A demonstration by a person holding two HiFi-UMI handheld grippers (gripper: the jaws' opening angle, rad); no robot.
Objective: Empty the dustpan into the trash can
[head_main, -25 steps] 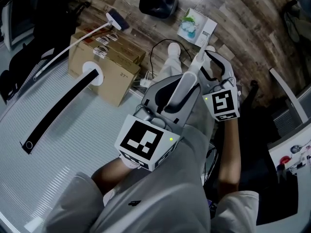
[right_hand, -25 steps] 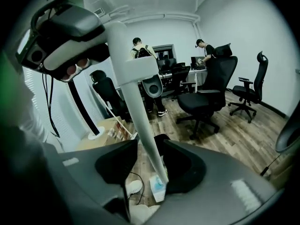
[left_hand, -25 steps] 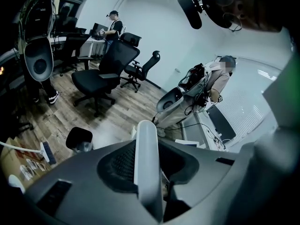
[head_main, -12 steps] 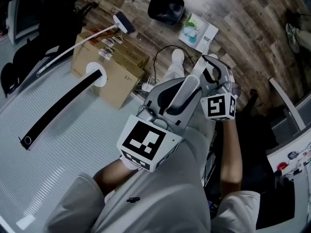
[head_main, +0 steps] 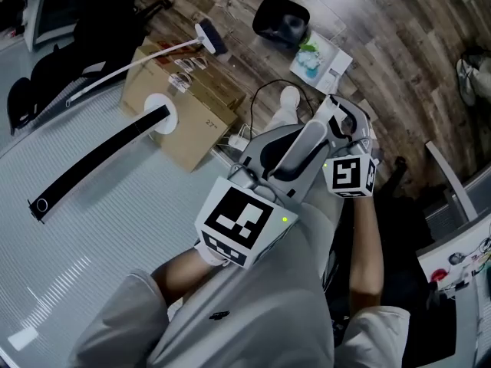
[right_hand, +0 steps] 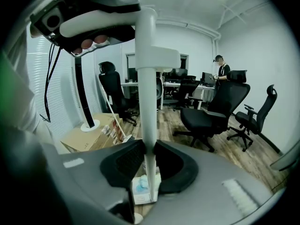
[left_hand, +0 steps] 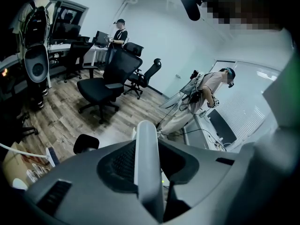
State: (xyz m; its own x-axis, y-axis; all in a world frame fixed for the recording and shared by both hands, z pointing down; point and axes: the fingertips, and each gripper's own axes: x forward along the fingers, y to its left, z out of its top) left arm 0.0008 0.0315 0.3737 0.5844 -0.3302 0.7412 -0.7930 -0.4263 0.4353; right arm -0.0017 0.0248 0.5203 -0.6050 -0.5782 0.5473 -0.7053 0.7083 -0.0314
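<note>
There is one dustpan (head_main: 321,58), one black trash can (head_main: 280,20) and one broom (head_main: 209,36). One cardboard box (head_main: 188,121) is in view, and one black pole (head_main: 100,158) with one round white base (head_main: 153,99)

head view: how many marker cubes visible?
2. One marker cube sits lower centre on the left gripper; the other is up-right of it on the right gripper. None seem hidden.
</note>
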